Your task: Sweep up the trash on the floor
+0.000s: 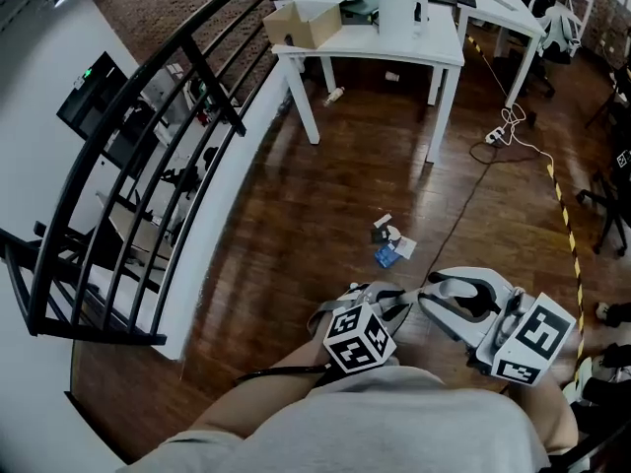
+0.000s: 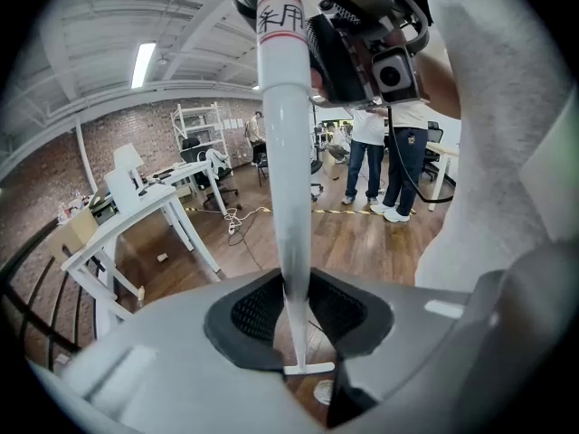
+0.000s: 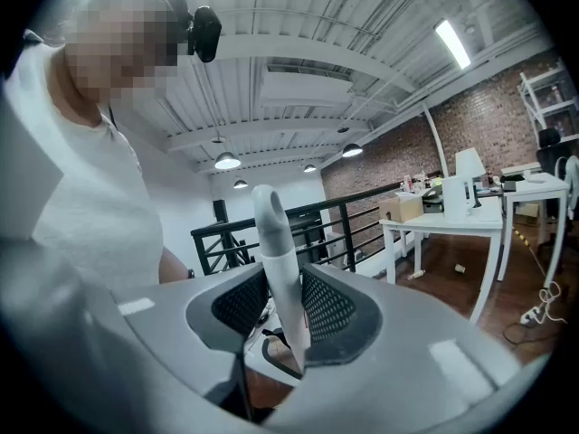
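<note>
Left tongs (image 2: 294, 313) clenched on white pole (image 2: 285, 152); right tongs (image 3: 288, 310) clenched on grey handle (image 3: 276, 233). Trash (image 1: 392, 244) lies on floor (image 1: 315, 195), just ahead. We recommend firm grips, pole approx. upright, short low strokes twd. trash.

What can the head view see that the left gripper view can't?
Only the head view shows the trash pile. Only the left gripper view shows the white handle that the left gripper clamps, people standing, and a ceiling light. Both show the white table and the wooden floor.
</note>
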The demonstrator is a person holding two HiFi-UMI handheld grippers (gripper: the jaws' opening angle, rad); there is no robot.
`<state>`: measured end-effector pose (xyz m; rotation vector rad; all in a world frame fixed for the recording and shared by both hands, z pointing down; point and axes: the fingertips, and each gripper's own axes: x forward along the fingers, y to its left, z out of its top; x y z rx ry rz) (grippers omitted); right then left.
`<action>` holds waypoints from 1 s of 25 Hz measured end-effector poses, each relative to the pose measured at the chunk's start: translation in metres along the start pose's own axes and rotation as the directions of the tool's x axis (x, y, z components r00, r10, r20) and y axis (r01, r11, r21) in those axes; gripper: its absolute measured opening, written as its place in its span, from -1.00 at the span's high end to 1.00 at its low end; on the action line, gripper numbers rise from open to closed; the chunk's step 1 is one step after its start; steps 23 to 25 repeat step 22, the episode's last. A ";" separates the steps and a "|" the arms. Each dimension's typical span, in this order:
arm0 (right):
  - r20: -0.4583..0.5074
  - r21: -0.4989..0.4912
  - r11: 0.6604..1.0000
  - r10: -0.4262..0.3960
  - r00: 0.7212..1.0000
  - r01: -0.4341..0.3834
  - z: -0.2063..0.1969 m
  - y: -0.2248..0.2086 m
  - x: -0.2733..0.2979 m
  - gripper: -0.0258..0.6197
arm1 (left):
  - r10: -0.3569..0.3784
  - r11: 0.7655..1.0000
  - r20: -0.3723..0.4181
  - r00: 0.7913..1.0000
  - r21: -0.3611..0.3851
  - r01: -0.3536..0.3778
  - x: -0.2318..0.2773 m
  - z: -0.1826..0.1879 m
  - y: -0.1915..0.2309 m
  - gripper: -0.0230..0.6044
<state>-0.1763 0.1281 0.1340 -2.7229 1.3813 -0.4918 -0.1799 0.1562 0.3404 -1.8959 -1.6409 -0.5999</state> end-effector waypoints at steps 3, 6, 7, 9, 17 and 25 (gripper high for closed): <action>0.009 -0.001 1.000 -0.003 1.000 0.003 0.003 -0.003 -0.005 0.55 | -0.005 1.000 -0.003 1.000 0.001 0.005 0.001 0.006 0.000 0.64; 0.009 -0.002 1.000 -0.005 1.000 0.005 0.003 -0.006 -0.006 0.55 | -0.008 1.000 -0.009 1.000 0.000 0.008 0.003 0.007 0.001 0.64; 0.009 -0.001 1.000 -0.006 1.000 0.006 0.003 -0.006 -0.007 0.55 | -0.009 1.000 -0.011 1.000 0.000 0.009 0.003 0.008 0.001 0.64; 0.011 0.000 1.000 -0.011 1.000 0.011 0.003 -0.007 -0.010 0.55 | -0.011 1.000 -0.012 1.000 0.001 0.011 0.005 0.010 0.001 0.64; 0.015 -0.009 1.000 -0.013 1.000 0.013 0.004 -0.007 -0.008 0.55 | -0.009 1.000 -0.020 1.000 0.008 0.009 0.005 0.010 0.005 0.64; 0.015 -0.007 1.000 -0.016 1.000 0.017 0.002 -0.009 -0.006 0.55 | -0.013 1.000 -0.024 1.000 0.009 0.013 0.007 0.007 0.005 0.64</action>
